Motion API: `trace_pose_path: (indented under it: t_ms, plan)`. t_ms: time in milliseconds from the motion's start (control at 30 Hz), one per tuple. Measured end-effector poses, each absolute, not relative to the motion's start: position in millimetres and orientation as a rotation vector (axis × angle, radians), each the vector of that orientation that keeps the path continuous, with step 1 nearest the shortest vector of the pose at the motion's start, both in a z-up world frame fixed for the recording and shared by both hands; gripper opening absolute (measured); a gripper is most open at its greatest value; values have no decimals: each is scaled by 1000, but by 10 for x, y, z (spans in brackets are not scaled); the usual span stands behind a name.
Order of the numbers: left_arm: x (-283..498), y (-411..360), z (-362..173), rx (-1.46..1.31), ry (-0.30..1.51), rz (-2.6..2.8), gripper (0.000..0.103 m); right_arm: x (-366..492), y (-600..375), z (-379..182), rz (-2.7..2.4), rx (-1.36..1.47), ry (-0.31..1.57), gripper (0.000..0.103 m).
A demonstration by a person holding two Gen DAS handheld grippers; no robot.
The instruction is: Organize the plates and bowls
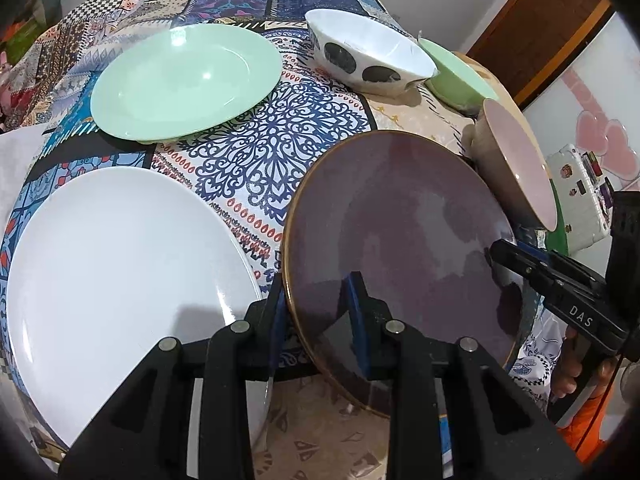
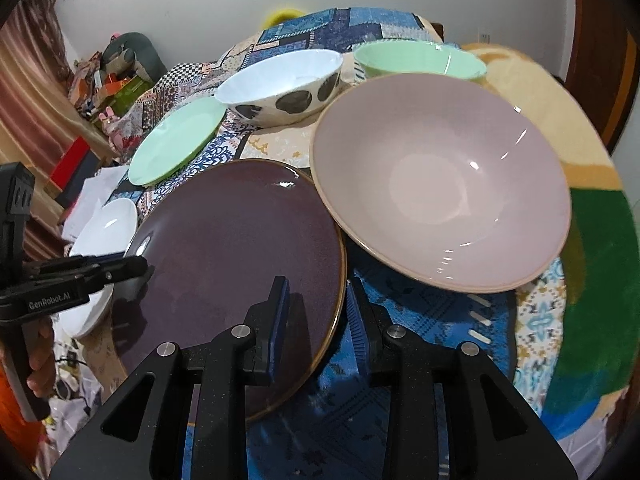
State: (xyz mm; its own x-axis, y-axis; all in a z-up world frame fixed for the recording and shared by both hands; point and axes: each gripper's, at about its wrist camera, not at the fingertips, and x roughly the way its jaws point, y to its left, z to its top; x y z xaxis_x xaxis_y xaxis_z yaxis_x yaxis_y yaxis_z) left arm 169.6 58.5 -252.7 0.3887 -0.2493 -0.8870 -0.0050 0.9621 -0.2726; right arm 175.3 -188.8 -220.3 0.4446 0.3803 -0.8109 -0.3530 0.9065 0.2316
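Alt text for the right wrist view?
The right gripper has its fingers astride the near rim of a purple plate; the left gripper is at its left edge. A pink bowl sits right of it, more dishes behind, on patterned cloth.

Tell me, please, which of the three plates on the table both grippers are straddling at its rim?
The dark purple plate with the brown rim: each gripper has that rim between its fingers. The white plate and mint green plate lie untouched.

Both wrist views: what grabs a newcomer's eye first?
The dark purple plate dominates the middle, with the left gripper and right gripper each straddling an opposite rim. Right beside it sits the big pink bowl, its rim overlapping the plate's edge in the right wrist view. Under everything lies a busy blue patchwork tablecloth.
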Motion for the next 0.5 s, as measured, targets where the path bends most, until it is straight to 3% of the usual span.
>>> trace_pose_path:
  t_ms: [200, 500]
  plan:
    - [1600, 599, -2371, -227, 1120, -142, 30, 1670, -1920, -2038, 447, 36, 975, 32]
    - [1360, 720, -2029, -228, 1029, -104, 51, 1489, -1813, -1720, 459, 17, 889, 52]
